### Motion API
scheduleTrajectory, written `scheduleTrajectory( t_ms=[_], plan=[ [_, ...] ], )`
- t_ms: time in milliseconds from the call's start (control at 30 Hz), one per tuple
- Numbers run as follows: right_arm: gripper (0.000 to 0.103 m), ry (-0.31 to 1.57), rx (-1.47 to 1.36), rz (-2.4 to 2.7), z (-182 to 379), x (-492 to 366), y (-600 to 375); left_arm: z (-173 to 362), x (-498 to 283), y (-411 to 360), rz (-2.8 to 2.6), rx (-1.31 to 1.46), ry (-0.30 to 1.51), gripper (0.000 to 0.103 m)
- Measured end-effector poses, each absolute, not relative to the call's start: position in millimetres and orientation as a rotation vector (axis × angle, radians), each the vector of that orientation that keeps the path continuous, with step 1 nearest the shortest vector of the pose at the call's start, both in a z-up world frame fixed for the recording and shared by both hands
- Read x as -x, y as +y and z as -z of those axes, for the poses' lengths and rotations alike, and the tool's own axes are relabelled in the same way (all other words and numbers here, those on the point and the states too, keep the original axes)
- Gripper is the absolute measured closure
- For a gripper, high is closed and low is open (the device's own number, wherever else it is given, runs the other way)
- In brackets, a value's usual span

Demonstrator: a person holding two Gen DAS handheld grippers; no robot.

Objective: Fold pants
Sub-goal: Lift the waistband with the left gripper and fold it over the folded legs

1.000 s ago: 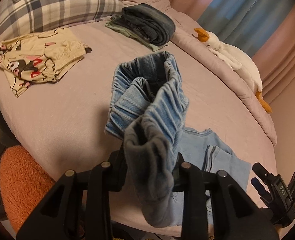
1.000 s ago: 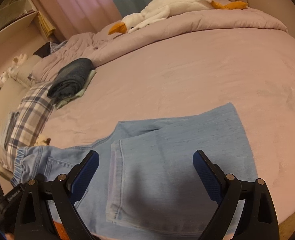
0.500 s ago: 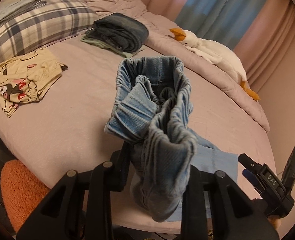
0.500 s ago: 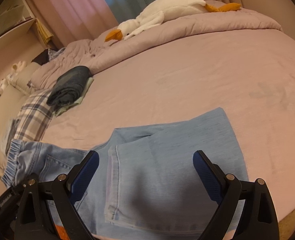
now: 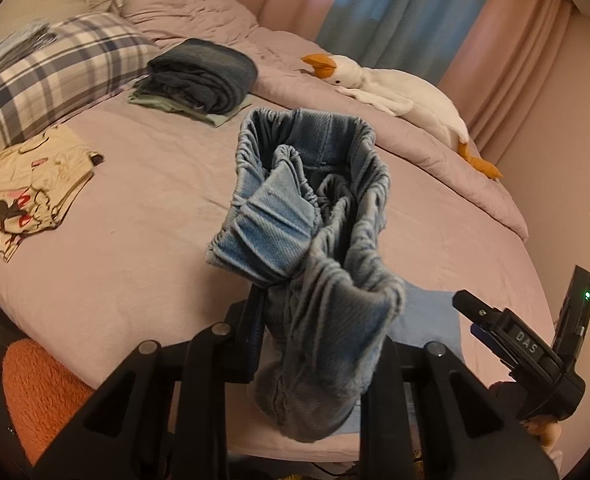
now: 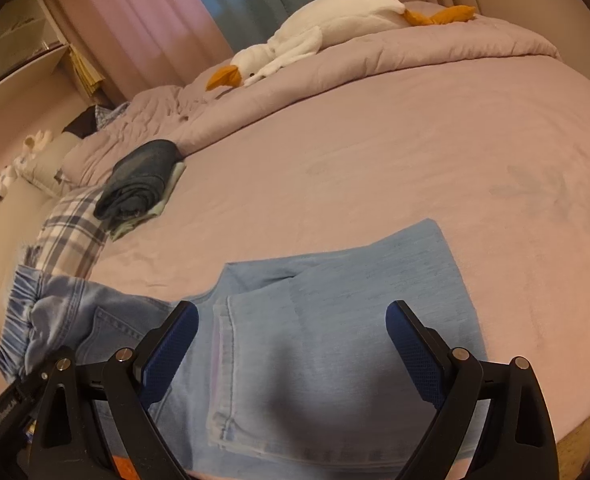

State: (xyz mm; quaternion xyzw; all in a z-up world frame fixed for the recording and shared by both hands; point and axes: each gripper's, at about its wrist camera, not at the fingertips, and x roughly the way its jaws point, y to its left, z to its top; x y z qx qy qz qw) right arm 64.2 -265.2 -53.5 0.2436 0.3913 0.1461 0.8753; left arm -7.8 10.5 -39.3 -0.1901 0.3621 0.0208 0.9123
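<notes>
Left wrist view: the bunched elastic waistband of the light blue denim pants (image 5: 315,216) is being gripped between the closed black fingers of the left gripper (image 5: 319,344) and is being held raised above the mauve bedsheet (image 5: 143,208). The waistband is being shown folded over on itself, with gathered cloth hanging down past the fingers. Behind it, a folded dark grey garment (image 5: 207,76) is being seen resting on a pale green cloth, next to a plaid pillow (image 5: 55,76). A cream cartoon-print garment (image 5: 27,192) is lying flat at the left. A white plush goose with an orange beak (image 5: 391,88) is lying on the rolled mauve quilt at the far side of the bed. The right gripper is being seen at the lower right edge of this view, beside the bed's near edge.

Right wrist view: the right gripper (image 6: 291,344) is being held with its blue-padded fingers (image 6: 171,344) spread wide apart and nothing between them, above the pant legs. The legs are lying flat on the bedsheet near its front edge, one doubled over the other with a hem showing between the fingers. The waistband end is being seen lifted at the far left.
</notes>
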Motion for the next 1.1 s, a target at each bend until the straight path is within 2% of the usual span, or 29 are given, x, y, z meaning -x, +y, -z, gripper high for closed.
scheduleTrajectory(
  t_ms=[533, 1100],
  plan=[
    [0.009, 0.803, -0.54, -0.27, 57, -62, -289, 30, -11, -60, 0.157, 0.264, 0.763, 0.082],
    [0.009, 0.812, -0.617, -0.196, 71, -68, -328, 73, -45, -125, 0.281, 0.161, 0.897, 0.082]
  ],
)
